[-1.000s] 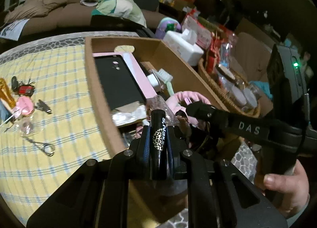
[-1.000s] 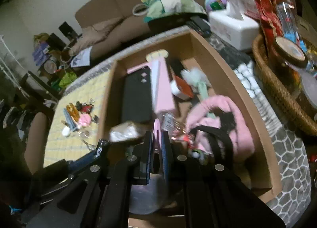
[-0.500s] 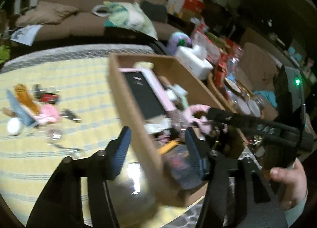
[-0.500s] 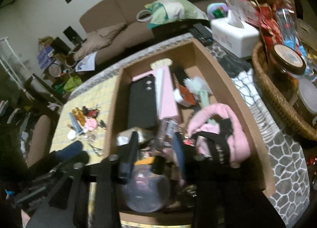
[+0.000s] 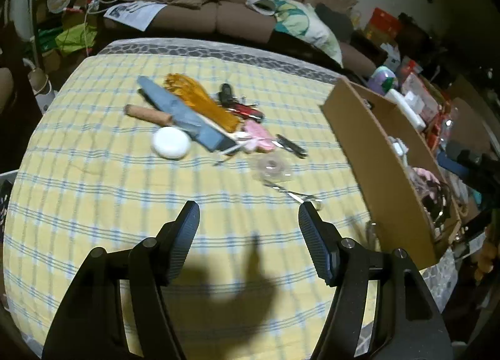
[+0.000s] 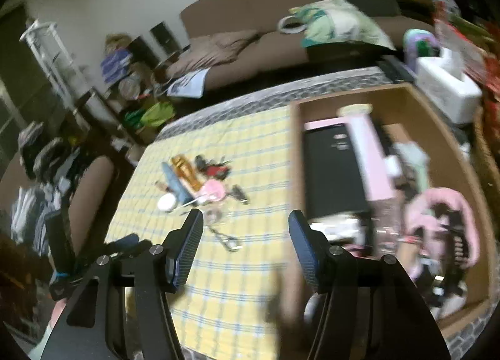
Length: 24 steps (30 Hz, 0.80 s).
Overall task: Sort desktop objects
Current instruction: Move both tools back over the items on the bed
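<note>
My room is dim, lit from above; my left tongs [image 5: 249,221] throw a dark shadow on the yellow cloth [image 5: 93,203]. Both views smear with motion blur, bending and darkening at the edges

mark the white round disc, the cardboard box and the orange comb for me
White round disc [image 5: 171,142]: left wrist view, middle of its top face.
Cardboard box [image 5: 379,172]: left wrist view, outer side wall.
Orange comb [image 5: 200,100]: left wrist view, middle of its body.

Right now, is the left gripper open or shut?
Open. The left gripper has just been opening; its fingers stand wide apart, only the yellow checked cloth showing between them.
</note>
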Available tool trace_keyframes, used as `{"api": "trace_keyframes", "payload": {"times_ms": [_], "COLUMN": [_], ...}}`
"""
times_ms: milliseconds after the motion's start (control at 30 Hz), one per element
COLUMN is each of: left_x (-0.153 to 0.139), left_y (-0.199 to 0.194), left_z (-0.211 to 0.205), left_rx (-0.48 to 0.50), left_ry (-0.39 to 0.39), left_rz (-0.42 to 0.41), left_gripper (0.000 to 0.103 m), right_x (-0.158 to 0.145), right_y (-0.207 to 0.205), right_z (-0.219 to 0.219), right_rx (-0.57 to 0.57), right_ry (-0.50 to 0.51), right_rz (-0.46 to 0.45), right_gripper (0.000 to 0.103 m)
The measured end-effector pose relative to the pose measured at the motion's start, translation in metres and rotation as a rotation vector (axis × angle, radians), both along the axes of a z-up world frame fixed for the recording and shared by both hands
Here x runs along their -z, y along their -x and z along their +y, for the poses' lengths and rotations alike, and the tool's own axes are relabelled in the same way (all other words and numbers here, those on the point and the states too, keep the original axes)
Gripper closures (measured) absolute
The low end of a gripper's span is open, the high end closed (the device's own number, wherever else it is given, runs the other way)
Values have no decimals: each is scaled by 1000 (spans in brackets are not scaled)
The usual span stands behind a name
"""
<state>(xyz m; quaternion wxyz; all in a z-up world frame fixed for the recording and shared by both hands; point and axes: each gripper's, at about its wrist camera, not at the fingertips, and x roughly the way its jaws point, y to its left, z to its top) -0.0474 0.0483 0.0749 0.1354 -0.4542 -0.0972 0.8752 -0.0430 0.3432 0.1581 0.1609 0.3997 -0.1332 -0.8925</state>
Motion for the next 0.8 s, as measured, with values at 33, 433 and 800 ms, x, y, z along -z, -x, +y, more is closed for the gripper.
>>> {"api": "trace_keyframes", "payload": {"times_ms": [33,433,800], "left_x": [2,27,59], "left_y": [2,37,97], "left_z": [-9,-63,-16], "left_rx": [-10,-67,108], "left_ry": [1,74,244], "left_rz": [1,43,104], "left_gripper": [40,40,40], "right_x": [3,73,128], "right_y": [4,49,93], "right_z": [-12,-128,-141], "right_rx": [-20,-173,-137], "right_ry": [-11,-208,-282], "right_rz": [-6,-46,-75], "right_gripper": [44,44,44]}}
